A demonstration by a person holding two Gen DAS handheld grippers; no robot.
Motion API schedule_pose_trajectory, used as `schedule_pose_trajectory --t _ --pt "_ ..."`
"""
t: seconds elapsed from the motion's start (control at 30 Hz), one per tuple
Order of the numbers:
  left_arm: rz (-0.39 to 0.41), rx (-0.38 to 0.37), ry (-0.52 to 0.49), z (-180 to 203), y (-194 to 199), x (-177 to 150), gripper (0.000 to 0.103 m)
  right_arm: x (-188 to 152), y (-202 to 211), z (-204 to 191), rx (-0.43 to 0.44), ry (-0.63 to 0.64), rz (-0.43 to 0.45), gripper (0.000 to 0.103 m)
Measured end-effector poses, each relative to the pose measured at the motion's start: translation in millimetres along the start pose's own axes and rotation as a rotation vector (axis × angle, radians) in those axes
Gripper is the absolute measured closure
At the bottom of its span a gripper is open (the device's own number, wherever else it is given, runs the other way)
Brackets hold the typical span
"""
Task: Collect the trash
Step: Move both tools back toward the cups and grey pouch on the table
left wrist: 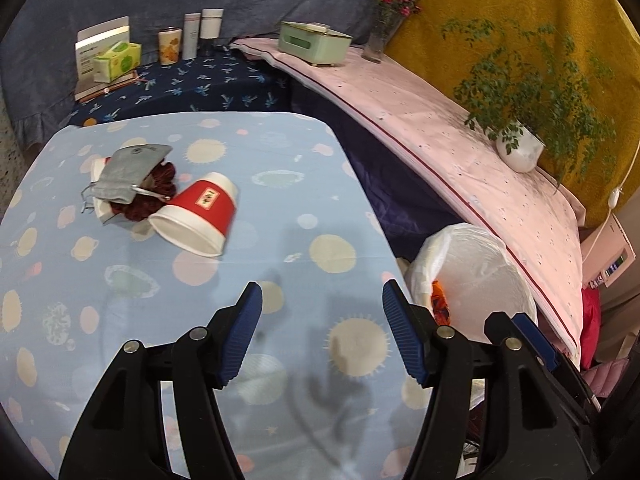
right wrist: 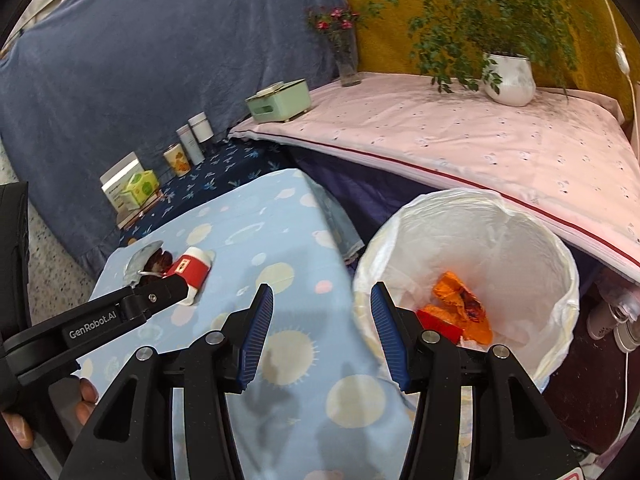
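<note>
A red and white paper cup (left wrist: 196, 212) lies on its side on the light blue table cloth (left wrist: 280, 208). Beside it is a heap: a grey pouch (left wrist: 128, 176) on a dark red scrunchie (left wrist: 160, 196) and something white. My left gripper (left wrist: 322, 332) hovers open and empty short of the cup. My right gripper (right wrist: 322, 336) is open and empty too, over the table's right edge beside the white-lined trash bin (right wrist: 560, 264). Orange wrappers (right wrist: 464, 308) lie in the bin. In the right wrist view the left gripper (right wrist: 168, 290) reaches toward the cup (right wrist: 192, 270).
Right of the table runs a pink-covered ledge (left wrist: 440, 148) with a potted plant (left wrist: 520, 152), a flower vase (left wrist: 378, 40) and a green box (left wrist: 312, 44). Behind the table, a dark blue cloth holds cartons (left wrist: 116, 56) and tins (left wrist: 170, 46). A person's hand (right wrist: 84, 400) grips the left tool.
</note>
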State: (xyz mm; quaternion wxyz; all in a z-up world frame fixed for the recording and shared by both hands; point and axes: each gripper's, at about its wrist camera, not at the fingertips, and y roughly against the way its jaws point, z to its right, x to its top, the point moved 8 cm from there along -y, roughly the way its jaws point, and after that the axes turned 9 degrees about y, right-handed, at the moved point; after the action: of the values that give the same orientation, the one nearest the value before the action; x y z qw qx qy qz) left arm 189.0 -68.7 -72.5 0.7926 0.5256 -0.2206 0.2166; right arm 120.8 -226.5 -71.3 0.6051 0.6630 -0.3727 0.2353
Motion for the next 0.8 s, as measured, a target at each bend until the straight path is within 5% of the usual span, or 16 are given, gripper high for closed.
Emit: schedule_pose_trajectory --t 0.8 --pt "0.046 0.138 0.109 -133 7 38 0.033 -6 -58 -120 0.082 0.173 -0.098 0.053"
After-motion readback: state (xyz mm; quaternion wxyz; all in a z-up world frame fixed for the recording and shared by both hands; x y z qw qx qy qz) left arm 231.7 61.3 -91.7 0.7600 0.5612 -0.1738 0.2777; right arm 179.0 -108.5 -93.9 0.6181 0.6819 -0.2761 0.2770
